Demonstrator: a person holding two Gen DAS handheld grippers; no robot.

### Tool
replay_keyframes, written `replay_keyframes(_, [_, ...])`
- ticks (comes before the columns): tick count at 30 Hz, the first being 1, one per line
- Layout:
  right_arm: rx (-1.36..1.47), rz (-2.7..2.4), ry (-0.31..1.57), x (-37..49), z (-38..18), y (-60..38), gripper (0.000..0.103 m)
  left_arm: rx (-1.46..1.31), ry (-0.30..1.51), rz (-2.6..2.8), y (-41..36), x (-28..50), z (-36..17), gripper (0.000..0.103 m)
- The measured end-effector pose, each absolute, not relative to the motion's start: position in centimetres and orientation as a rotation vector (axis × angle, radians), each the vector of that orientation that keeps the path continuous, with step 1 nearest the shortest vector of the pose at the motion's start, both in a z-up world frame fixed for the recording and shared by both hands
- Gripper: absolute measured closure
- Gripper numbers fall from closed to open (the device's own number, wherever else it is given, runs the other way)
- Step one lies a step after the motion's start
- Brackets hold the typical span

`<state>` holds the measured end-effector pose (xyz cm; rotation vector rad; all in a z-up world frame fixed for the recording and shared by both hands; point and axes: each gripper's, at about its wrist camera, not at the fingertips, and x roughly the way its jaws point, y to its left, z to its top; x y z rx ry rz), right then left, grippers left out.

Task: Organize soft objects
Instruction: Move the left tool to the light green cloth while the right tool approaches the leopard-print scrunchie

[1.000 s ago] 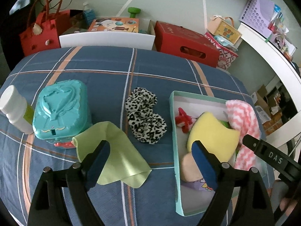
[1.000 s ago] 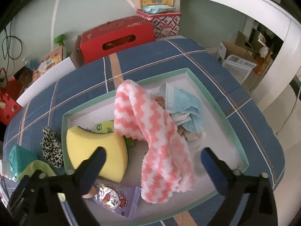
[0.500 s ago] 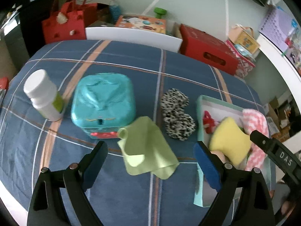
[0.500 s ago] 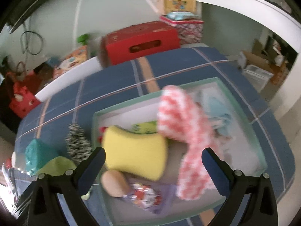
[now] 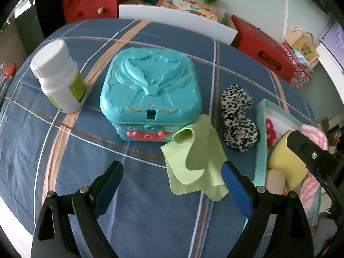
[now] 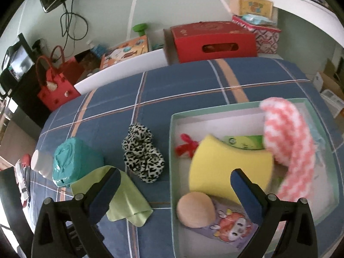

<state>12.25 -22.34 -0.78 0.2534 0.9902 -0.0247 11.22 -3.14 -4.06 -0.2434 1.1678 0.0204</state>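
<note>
**Two soft things left outside the box**

Now the left gripper hangs with jaws spread and empty, low in its frame, the green cloth just ahead, likely the next pick. Above right lies the spotted scrunchie, beside the teal case. The right gripper is likewise wide and empty over the box, where sponge and pink towel already sit.

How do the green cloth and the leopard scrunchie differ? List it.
The green cloth is plain and lies flat with a curled corner; the leopard scrunchie is spotted black-and-white, bunched and puffy. The cloth touches the teal box; the scrunchie lies apart from it. Both sit on the tablecloth outside the tray.
</note>
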Motion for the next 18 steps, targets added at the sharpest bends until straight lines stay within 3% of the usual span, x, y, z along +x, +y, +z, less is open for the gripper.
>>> replay_keyframes(18, [0.263,0.039,0.970,13.2,-1.8,-21.7,0.000,-0.251,1.194,0.041,-4.5,15.1,-8.2,0.010])
